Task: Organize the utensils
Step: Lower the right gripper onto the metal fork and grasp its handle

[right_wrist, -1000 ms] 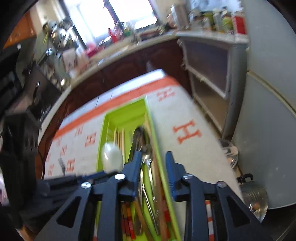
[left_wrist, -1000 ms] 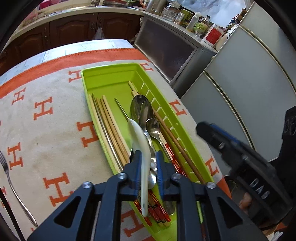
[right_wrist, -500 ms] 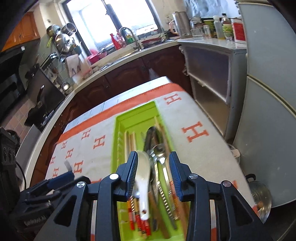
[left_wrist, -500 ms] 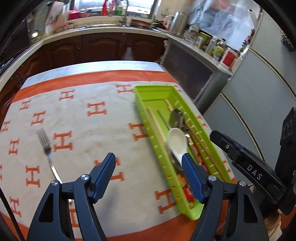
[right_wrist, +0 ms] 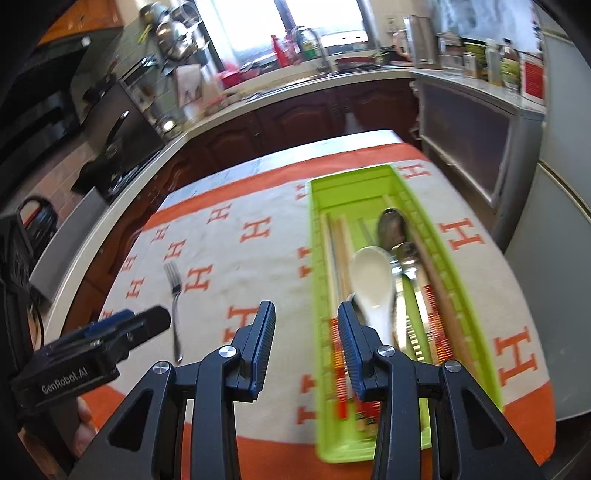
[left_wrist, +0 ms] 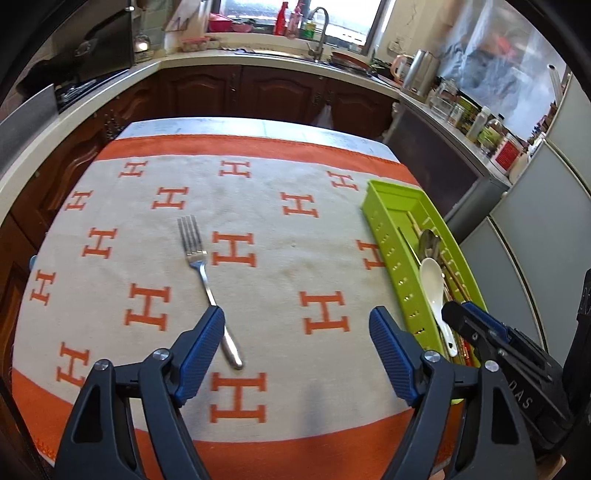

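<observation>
Steel fork [left_wrist: 207, 280] lies alone on the H-patterned cloth [left_wrist: 258, 221]; the left gripper [left_wrist: 297, 347], jaws just opened wide and empty, hangs over its handle. From the right wrist, the right gripper [right_wrist: 306, 347] stands half-open and empty beside the green tray [right_wrist: 317, 236], where a white ceramic spoon [right_wrist: 373, 284] lies among metal spoons [right_wrist: 397, 236] and chopsticks [right_wrist: 334, 251].

Home kitchen: dark wood cabinets [left_wrist: 273, 92], sink tap [left_wrist: 319, 22] under window, hanging pots [right_wrist: 173, 29], probably kettle [left_wrist: 419, 75].

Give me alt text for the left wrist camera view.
The open left gripper hangs over a steel fork lying alone on an H-patterned cloth. At right, a green tray holds a white spoon and other utensils.
</observation>
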`<action>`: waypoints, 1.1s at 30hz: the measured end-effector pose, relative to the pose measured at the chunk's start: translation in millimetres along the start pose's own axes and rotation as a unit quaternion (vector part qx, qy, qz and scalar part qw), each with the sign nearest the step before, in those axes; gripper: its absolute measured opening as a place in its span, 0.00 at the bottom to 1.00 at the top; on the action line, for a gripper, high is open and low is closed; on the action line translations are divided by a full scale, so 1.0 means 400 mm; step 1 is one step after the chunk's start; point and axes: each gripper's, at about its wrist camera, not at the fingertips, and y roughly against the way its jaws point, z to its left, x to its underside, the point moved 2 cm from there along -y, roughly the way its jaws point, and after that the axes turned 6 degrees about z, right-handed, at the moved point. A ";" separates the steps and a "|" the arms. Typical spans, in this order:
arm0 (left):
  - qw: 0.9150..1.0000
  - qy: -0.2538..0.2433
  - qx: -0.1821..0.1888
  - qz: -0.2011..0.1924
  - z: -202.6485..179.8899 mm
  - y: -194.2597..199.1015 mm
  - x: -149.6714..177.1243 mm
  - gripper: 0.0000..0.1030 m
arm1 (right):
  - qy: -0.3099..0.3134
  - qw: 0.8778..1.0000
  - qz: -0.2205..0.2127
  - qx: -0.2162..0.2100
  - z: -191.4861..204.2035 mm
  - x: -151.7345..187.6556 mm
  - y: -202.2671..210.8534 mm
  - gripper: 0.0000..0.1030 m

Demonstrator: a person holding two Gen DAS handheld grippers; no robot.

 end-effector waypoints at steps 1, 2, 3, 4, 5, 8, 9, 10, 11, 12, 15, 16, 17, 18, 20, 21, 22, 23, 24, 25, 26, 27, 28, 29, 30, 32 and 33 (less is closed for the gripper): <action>1.000 0.003 -0.003 -0.002 0.007 0.004 0.001 0.83 | 0.006 1.000 0.003 -0.002 0.015 0.004 -0.002 0.35; 1.000 0.008 -0.006 -0.006 0.020 0.009 0.002 0.83 | 0.014 1.000 0.006 -0.003 0.037 0.008 -0.005 0.35; 1.000 0.011 -0.008 -0.010 0.032 0.015 0.003 0.83 | 0.021 1.000 0.008 -0.004 0.051 0.012 -0.006 0.35; 1.000 0.015 -0.011 -0.014 0.043 0.020 0.004 0.83 | 0.029 0.999 0.012 -0.006 0.070 0.014 -0.011 0.35; 1.000 0.017 -0.014 -0.017 0.053 0.024 0.005 0.84 | 0.038 0.999 0.014 -0.007 0.091 0.017 -0.014 0.35; 0.999 0.026 -0.025 -0.023 0.086 0.031 0.009 0.84 | 0.059 0.998 0.024 -0.011 0.148 0.021 -0.031 0.35; 0.999 0.029 -0.028 -0.024 0.101 0.031 0.011 0.84 | 0.062 0.998 0.026 -0.012 0.160 0.021 -0.036 0.35; 0.999 0.033 -0.031 -0.024 0.115 0.030 0.012 0.84 | 0.070 0.997 0.030 -0.014 0.185 0.024 -0.045 0.35; 0.998 0.036 -0.035 -0.023 0.127 0.029 0.013 0.84 | 0.076 0.996 0.034 -0.016 0.200 0.023 -0.052 0.35; 0.998 0.039 -0.037 -0.021 0.139 0.027 0.014 0.84 | 0.081 0.996 0.036 -0.018 0.206 0.016 -0.059 0.35; 0.997 0.054 -0.044 -0.011 0.186 0.012 0.013 0.85 | 0.103 0.993 0.048 -0.023 0.259 0.016 -0.089 0.35; 0.997 0.061 -0.046 -0.009 0.204 0.008 0.013 0.85 | 0.112 0.992 0.051 -0.023 0.278 0.015 -0.101 0.35; 0.996 0.071 -0.048 -0.007 0.225 0.005 0.012 0.85 | 0.121 0.991 0.055 -0.024 0.300 0.015 -0.114 0.35; 0.995 0.081 -0.051 -0.006 0.249 0.002 0.012 0.85 | 0.130 0.989 0.059 -0.026 0.322 0.015 -0.129 0.35; 0.993 0.099 -0.059 -0.008 0.292 -0.001 0.012 0.85 | 0.140 0.988 0.066 -0.027 0.354 0.008 -0.156 0.35; 0.992 0.107 -0.068 -0.011 0.318 -0.002 0.012 0.85 | 0.144 0.987 0.070 -0.028 0.366 0.004 -0.168 0.35; 0.990 0.116 -0.078 -0.013 0.343 -0.004 0.014 0.85 | 0.149 0.986 0.072 -0.030 0.383 0.000 -0.182 0.35; 0.989 0.123 -0.085 -0.013 0.364 -0.007 0.015 0.85 | 0.156 0.984 0.075 -0.031 0.406 -0.004 -0.199 0.35; 0.987 0.133 -0.090 -0.010 0.390 -0.012 0.015 0.85 | 0.160 0.984 0.077 -0.031 0.420 -0.010 -0.214 0.35; 0.985 0.143 -0.092 -0.005 0.415 -0.017 0.017 0.85 | 0.162 0.983 0.079 -0.033 0.433 -0.017 -0.230 0.35; 0.984 0.153 -0.094 -0.002 0.434 -0.021 0.018 0.85 | 0.163 0.983 0.081 -0.035 0.443 -0.021 -0.242 0.35; 0.982 0.162 -0.095 0.000 0.452 -0.026 0.019 0.85 | 0.167 0.982 0.083 -0.034 0.453 -0.027 -0.258 0.35; 0.980 0.173 -0.098 0.003 0.474 -0.032 0.021 0.85 | 0.171 0.981 0.085 -0.032 0.462 -0.031 -0.276 0.35; 0.979 0.178 -0.099 0.005 0.486 -0.036 0.021 0.85 | 0.177 0.980 0.086 -0.028 0.477 -0.032 -0.298 0.35; 0.978 0.185 -0.100 0.006 0.499 -0.041 0.021 0.85 | 0.180 0.979 0.087 -0.025 0.482 -0.033 -0.311 0.35; 0.976 0.193 -0.099 0.007 0.514 -0.048 0.021 0.85 | 0.187 0.977 0.095 -0.022 0.494 -0.032 -0.348 0.35; 0.976 0.195 -0.098 0.008 0.519 -0.052 0.021 0.85 | 0.188 0.977 0.099 -0.020 0.495 -0.030 -0.364 0.35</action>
